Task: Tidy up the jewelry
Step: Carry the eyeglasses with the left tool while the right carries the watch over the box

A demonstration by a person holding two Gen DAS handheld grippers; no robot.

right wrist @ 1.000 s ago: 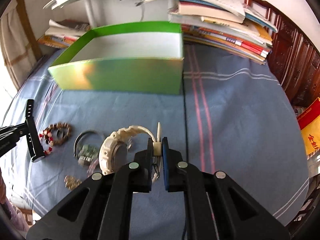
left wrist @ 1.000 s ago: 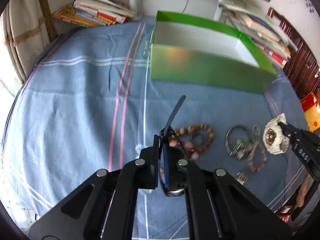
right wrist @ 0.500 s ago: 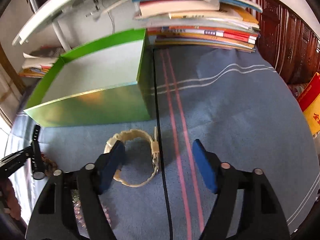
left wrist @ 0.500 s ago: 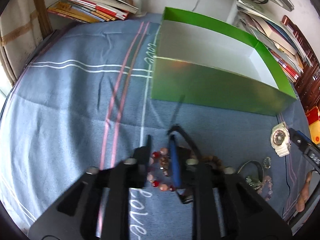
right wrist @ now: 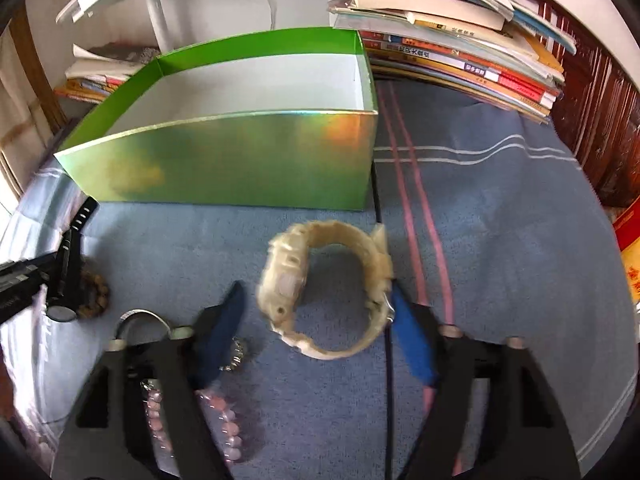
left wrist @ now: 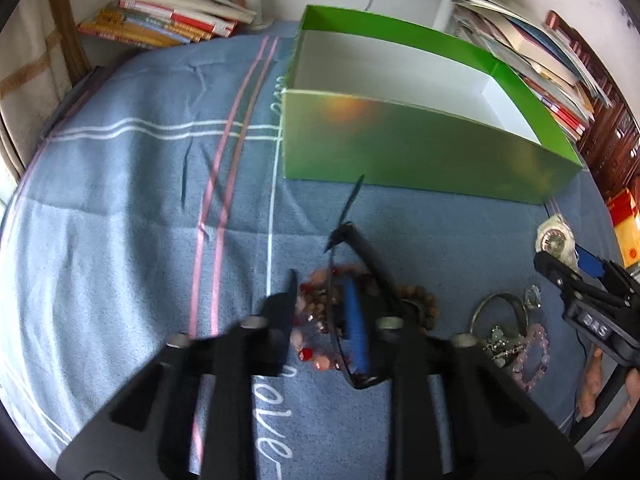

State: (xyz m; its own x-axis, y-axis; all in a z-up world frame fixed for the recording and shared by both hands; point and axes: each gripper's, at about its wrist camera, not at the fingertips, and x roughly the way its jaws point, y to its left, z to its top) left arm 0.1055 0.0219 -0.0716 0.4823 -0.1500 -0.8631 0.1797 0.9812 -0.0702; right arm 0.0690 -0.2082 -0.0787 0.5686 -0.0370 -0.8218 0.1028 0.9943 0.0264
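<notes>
A cream-white watch (right wrist: 280, 280) lies on its side on the blue cloth, in front of the green box (right wrist: 224, 160). My right gripper (right wrist: 316, 290) straddles it with closing jaws. The right pad is at the strap and the left pad stands off the watch face. The same watch (left wrist: 554, 240) and right gripper (left wrist: 568, 262) show at the right of the left wrist view. My left gripper (left wrist: 320, 284) hangs low over a red and pink bead bracelet (left wrist: 312, 344), jaws closing but still apart. A black watch (left wrist: 372, 264) has its strap running between them beside the blue pad.
A brown bead bracelet (left wrist: 424, 304), a silver bangle (left wrist: 496, 304) and a pink bead bracelet (left wrist: 536, 356) lie between the two grippers. The green box (left wrist: 420, 152) is open-topped with a white inside. Book stacks (right wrist: 460, 52) line the back edge. A hand (left wrist: 592, 392) shows at far right.
A second ago both grippers were shut on their watch straps. Both have opened, sunk and moved toward the box. The white watch now lies on the cloth between the right fingers.
</notes>
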